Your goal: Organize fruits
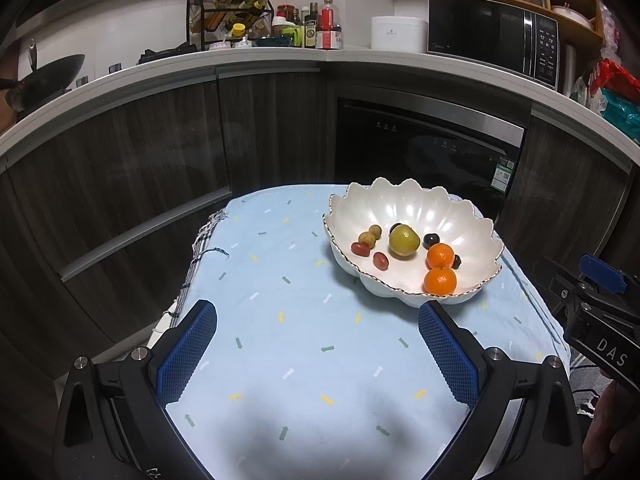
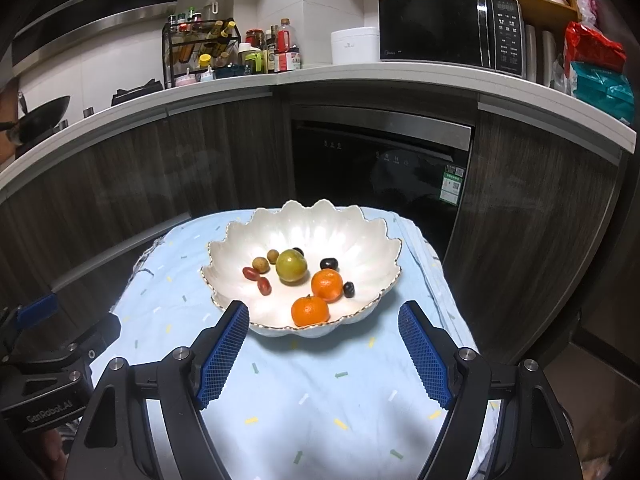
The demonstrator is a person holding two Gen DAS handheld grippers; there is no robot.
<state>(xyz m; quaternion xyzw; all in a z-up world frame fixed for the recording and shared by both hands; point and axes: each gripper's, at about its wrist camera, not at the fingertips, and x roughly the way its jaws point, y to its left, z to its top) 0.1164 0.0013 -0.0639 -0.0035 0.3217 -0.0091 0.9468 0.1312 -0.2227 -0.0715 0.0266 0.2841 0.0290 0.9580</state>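
All the fruit already lies in the scalloped white bowl [image 2: 304,236] on the cloth-covered worktop [image 1: 280,320], so little seems left to be gathered; any regrouping is best begun with the near mandarin [image 2: 310,311], approached from above. The left tongs [image 1: 318,350] are held wide open and empty, short of the bowl. The right tongs [image 2: 323,354] are likewise spread, empty, aimed at its near rim.

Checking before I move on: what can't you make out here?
- Dark fruit behind the green fruit, left wrist view: mostly hidden.
- Bowl near rim, right wrist view: partly covered by the right tool.
- Labels on the counter bottles, both views: too small.
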